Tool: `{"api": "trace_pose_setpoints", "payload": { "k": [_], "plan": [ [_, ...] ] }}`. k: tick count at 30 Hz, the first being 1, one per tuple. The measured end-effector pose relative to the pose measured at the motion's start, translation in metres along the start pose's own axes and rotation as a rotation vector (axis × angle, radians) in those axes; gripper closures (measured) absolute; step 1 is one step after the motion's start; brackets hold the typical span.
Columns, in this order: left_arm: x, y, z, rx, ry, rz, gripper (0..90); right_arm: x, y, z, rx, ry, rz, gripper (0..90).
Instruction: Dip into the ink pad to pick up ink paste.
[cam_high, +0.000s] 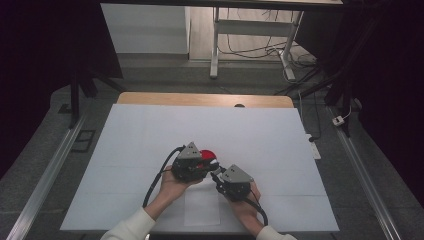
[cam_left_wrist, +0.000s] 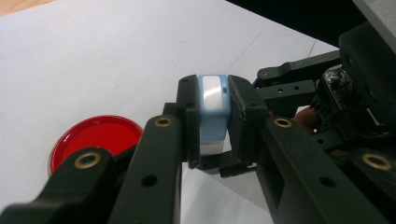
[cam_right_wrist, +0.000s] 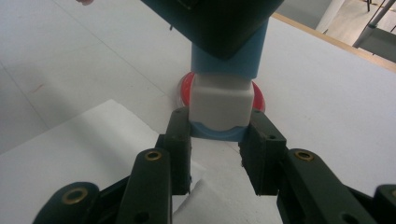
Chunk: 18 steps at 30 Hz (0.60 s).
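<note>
A small light-blue block (cam_left_wrist: 212, 123) with a white face hangs just above the table, clamped between the pads of my left gripper (cam_left_wrist: 212, 116). In the right gripper view the same block (cam_right_wrist: 229, 63) comes down from the left gripper's black body and ends in a white cap (cam_right_wrist: 222, 100) with a blue rim. My right gripper (cam_right_wrist: 219, 140) is shut on that rimmed end. A flat red round dish (cam_high: 208, 153) lies on the table right behind the two grippers, also seen as the red dish (cam_left_wrist: 95, 137). The left gripper (cam_high: 209, 166) and right gripper (cam_high: 218, 173) meet tip to tip.
The table is covered with white paper (cam_high: 150, 140), and a smaller loose white sheet (cam_high: 202, 207) lies near the front edge under the hands. The bare wooden table edge (cam_high: 200, 98) shows at the back. Dark stands and cables are on the floor beyond.
</note>
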<state>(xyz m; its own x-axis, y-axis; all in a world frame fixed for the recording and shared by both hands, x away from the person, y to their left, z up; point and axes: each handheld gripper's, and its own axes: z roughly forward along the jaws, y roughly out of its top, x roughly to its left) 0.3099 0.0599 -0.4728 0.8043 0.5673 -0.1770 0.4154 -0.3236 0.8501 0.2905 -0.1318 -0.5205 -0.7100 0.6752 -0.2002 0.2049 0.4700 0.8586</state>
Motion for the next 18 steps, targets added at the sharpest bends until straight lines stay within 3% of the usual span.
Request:
{"api": "trace_pose_setpoints", "payload": {
  "k": [14, 18],
  "plan": [
    [0.0022, -0.0002, -0.0015, -0.012, -0.011, -0.027, 75.3, -0.0001, 0.0015, -0.0017, 0.009, -0.022, -0.064, 65.1],
    [0.0018, -0.0003, -0.0016, -0.021, -0.008, -0.028, 75.4, -0.0009, 0.0016, -0.0021, 0.005, -0.018, -0.055, 65.1]
  ]
}}
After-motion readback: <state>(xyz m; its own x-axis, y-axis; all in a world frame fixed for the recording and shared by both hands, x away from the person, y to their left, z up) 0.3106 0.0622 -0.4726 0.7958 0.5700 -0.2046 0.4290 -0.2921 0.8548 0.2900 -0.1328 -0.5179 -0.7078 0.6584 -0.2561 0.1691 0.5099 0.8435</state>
